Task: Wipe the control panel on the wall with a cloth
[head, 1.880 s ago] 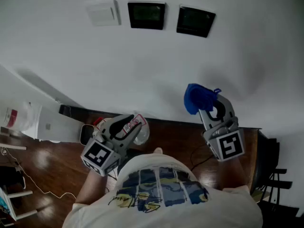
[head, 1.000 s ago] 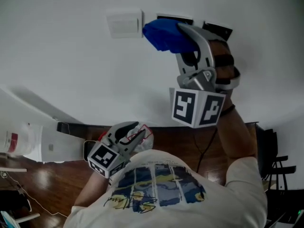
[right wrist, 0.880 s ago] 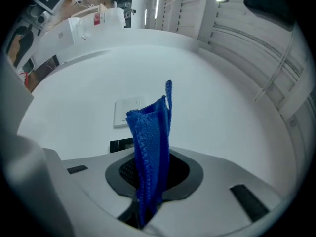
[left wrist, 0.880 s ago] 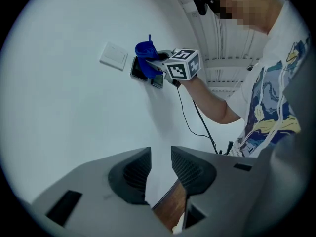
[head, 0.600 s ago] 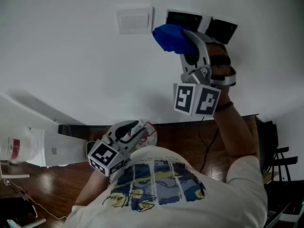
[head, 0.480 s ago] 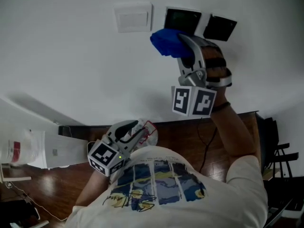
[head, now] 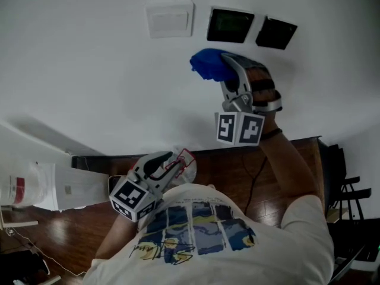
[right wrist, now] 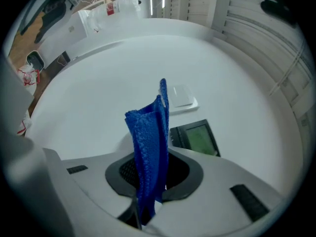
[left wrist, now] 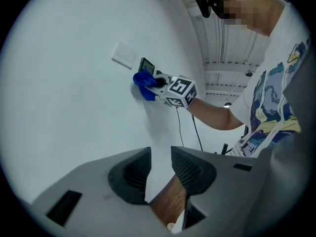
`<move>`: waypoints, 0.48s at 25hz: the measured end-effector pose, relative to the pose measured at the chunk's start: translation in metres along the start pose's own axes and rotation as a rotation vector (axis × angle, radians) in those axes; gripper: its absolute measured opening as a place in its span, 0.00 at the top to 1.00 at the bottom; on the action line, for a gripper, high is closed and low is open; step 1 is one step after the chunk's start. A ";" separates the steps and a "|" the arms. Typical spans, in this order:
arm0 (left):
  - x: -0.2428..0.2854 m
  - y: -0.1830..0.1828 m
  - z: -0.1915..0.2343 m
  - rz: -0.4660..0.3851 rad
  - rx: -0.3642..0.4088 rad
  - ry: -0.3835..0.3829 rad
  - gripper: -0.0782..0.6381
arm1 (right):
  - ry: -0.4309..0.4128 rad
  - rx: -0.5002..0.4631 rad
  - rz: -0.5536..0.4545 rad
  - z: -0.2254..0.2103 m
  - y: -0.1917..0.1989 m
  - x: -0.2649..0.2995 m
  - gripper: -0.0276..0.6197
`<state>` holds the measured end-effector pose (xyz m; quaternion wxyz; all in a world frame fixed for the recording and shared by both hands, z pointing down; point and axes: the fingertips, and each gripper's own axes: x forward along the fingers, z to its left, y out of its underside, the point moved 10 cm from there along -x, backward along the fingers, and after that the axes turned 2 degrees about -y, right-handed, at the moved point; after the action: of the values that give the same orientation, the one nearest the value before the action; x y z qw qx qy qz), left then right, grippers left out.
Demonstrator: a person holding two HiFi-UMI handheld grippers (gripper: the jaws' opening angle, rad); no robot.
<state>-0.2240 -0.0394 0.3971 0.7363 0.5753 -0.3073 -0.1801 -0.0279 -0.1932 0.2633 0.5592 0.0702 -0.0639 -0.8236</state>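
Note:
Two black control panels hang on the white wall: one with a greenish screen (head: 230,25) (right wrist: 195,138) and a darker one (head: 276,33) to its right. My right gripper (head: 228,64) (right wrist: 154,158) is raised and shut on a blue cloth (head: 209,64) (right wrist: 150,132). The cloth sits just below the greenish panel, at or very near the wall. My left gripper (head: 172,162) (left wrist: 160,154) hangs low by the person's chest, open by a narrow gap, holding nothing. The left gripper view shows the cloth (left wrist: 144,83) beneath the panel (left wrist: 146,65).
A white switch plate (head: 170,19) (right wrist: 181,97) is left of the panels. Below runs a dark baseboard and a wood floor (head: 237,171) with a cable. White bags (head: 24,186) stand at the left, a black chair (head: 344,189) at the right.
My right gripper rose with the cloth onto the greenish panel, then slid down off it; the screen is uncovered now. The left gripper stayed low.

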 end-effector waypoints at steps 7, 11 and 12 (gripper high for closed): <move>0.009 0.000 -0.006 -0.015 -0.020 0.008 0.72 | 0.192 -0.034 -0.113 -0.089 -0.029 -0.025 0.84; 0.017 -0.005 -0.011 -0.033 -0.016 0.005 0.72 | 0.215 -0.050 -0.101 -0.107 -0.022 -0.008 0.84; 0.018 -0.004 -0.011 -0.034 -0.018 0.001 0.72 | 0.214 -0.046 -0.094 -0.106 -0.019 -0.006 0.84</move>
<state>-0.2035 -0.0437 0.3957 0.7385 0.5737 -0.2956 -0.1953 -0.0238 -0.1837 0.1562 0.5250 0.1478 0.0183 -0.8380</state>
